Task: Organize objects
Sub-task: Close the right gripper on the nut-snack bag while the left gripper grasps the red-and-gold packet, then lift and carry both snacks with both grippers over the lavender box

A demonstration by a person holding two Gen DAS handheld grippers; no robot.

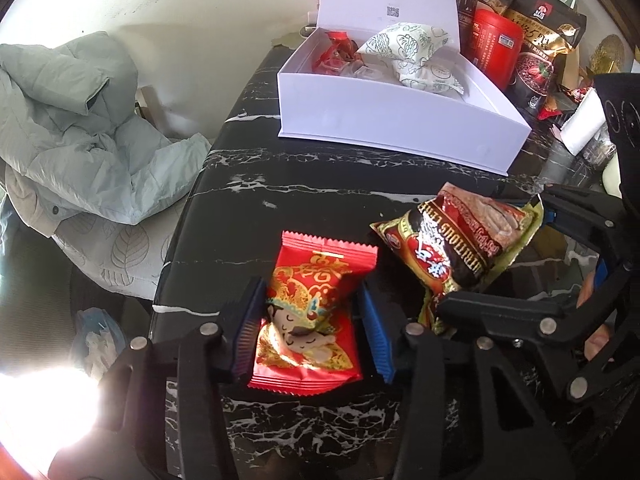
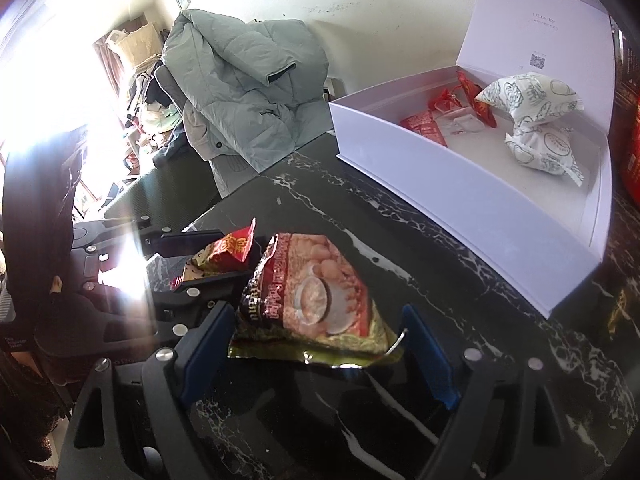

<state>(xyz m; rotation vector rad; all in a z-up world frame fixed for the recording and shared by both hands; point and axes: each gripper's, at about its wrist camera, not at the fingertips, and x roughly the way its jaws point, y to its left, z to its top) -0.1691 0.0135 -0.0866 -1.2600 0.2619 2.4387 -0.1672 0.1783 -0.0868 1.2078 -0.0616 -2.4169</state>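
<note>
A red snack packet with a cartoon figure (image 1: pixel 310 312) lies on the black marble table (image 1: pixel 280 208). My left gripper (image 1: pixel 310 320) has its blue pads on both sides of it, touching its edges. A brown and green cereal packet (image 2: pixel 316 300) lies beside it, also in the left wrist view (image 1: pixel 456 248). My right gripper (image 2: pixel 320 344) is open around the cereal packet's near end. An open white box (image 1: pixel 400 120) at the back holds red packets (image 1: pixel 336 52) and white patterned packets (image 1: pixel 408 52); it also shows in the right wrist view (image 2: pixel 480 200).
A grey-green jacket (image 1: pixel 80 128) lies over a chair left of the table. Red tins, jars and a dark bag (image 1: pixel 536 48) crowd the table's back right. A white paper roll (image 1: pixel 584 124) stands at the right. Strong glare fills the lower left.
</note>
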